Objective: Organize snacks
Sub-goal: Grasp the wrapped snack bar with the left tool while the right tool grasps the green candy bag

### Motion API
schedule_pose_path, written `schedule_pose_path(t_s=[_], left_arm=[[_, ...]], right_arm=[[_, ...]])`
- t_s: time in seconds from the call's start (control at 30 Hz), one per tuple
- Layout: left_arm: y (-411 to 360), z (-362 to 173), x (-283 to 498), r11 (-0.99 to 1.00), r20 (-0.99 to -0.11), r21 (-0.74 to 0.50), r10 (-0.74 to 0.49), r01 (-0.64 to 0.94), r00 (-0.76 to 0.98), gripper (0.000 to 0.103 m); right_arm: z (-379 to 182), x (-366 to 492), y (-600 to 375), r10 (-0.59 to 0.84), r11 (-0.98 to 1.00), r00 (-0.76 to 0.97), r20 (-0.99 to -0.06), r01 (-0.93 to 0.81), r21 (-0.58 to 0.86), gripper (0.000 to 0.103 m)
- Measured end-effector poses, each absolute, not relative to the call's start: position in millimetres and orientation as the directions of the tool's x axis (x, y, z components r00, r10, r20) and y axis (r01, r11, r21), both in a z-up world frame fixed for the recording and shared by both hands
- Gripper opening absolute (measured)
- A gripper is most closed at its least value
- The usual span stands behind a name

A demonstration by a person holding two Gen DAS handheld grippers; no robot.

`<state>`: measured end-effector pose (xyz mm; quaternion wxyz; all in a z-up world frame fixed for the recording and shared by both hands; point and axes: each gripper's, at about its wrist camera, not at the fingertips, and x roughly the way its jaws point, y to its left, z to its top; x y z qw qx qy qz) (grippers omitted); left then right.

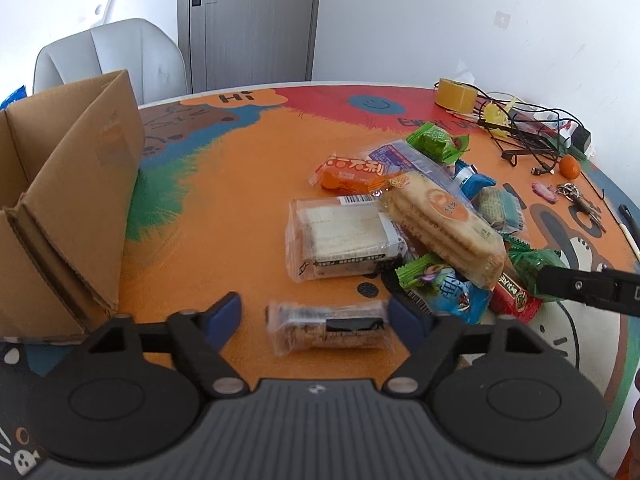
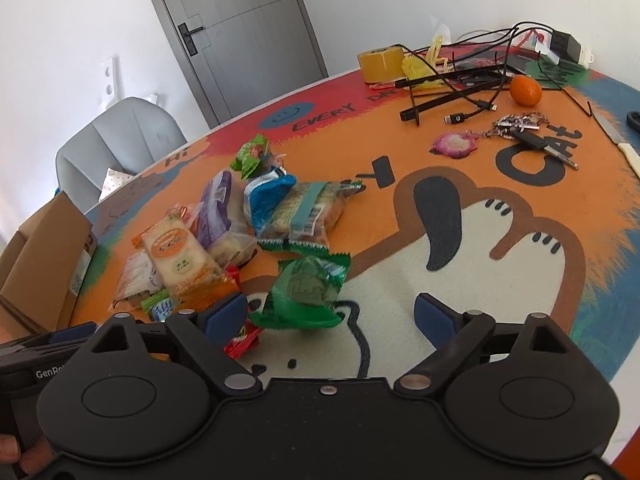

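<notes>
A: Nearest first. Left gripper (image 1: 314, 318) is sitting spread around a clear-wrapped bar (image 1: 326, 330) lying flat on the table (image 1: 240, 184). Right pad is touching the wrapper end, left pad is apart from it, so it's not pinching yet.

B: Handling?

A: Looking light, crinkly film, slippery, probably crumbly inside. I'd be taking it across the middle, gently.

B: Right gripper (image 2: 332, 314)?

A: Spread wide, green pack (image 2: 306, 286) sitting between the fingers near the left pad. Can't tell if that pad is touching. Puffy, soft, light; grab the body, not the frilled ends.

B: Farther out?

A: Rest of the pile (image 1: 420, 216) is lying mid-table, packets overlapping, the cracker pack on top looking fragile. The box (image 1: 68, 208) is standing open at the left edge.
</notes>
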<state>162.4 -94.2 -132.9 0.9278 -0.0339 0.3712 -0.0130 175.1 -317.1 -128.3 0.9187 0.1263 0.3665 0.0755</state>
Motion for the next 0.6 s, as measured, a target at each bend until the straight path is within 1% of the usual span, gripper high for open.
schedule_pose_path(t_s=[0.03, 0.07, 0.13, 0.17, 0.23, 0.3, 0.33, 0.37, 0.4, 0.6], left_arm=[[-95.0, -132.4, 162.7, 0.998, -0.686, -0.069, -0.048, 0.002, 0.726, 0.062], [-95.4, -131.9, 162.5, 0.998, -0.684, -0.068, -0.051, 0.006, 0.728, 0.06], [-94.9, -130.9, 161.7, 0.997, -0.681, -0.08, -0.07, 0.021, 0.728, 0.053], [-94.6, -130.2, 161.3, 0.996, -0.682, -0.086, -0.075, 0.023, 0.728, 0.052], [-93.4, -129.2, 160.4, 0.995, -0.683, -0.099, -0.084, 0.023, 0.726, 0.05], [-91.6, -128.0, 158.5, 0.994, -0.682, -0.109, -0.091, 0.022, 0.725, 0.049], [-90.5, -127.1, 157.2, 0.993, -0.68, -0.114, -0.093, 0.021, 0.727, 0.049], [-89.7, -126.2, 156.0, 0.993, -0.676, -0.119, -0.096, 0.021, 0.73, 0.049], [-88.9, -125.2, 154.5, 0.992, -0.672, -0.123, -0.099, 0.021, 0.734, 0.049], [-84.6, -118.8, 146.2, 0.991, -0.656, -0.132, -0.097, 0.013, 0.749, 0.049]], right_arm=[[-128.3, 176.6, -317.3, 0.232, 0.956, 0.72, -0.654, -0.045, 0.29, 0.091], [-128.4, 178.5, -317.0, 0.234, 0.955, 0.721, -0.652, -0.045, 0.293, 0.091], [-128.5, 181.5, -315.4, 0.234, 0.955, 0.722, -0.651, -0.046, 0.292, 0.09], [-128.7, 183.1, -314.2, 0.232, 0.956, 0.722, -0.651, -0.047, 0.289, 0.088], [-128.9, 184.6, -311.1, 0.224, 0.96, 0.726, -0.65, -0.049, 0.276, 0.08], [-128.7, 184.6, -307.8, 0.207, 0.966, 0.729, -0.652, -0.047, 0.254, 0.065], [-128.5, 184.4, -306.3, 0.204, 0.968, 0.728, -0.655, -0.051, 0.244, 0.061], [-128.1, 183.7, -305.8, 0.211, 0.968, 0.726, -0.655, -0.061, 0.244, 0.05], [-128.2, 182.8, -305.9, 0.225, 0.965, 0.722, -0.655, -0.072, 0.253, 0.044], [-127.6, 170.0, -313.7, 0.248, 0.952, 0.727, -0.64, -0.063, 0.298, 0.042]])
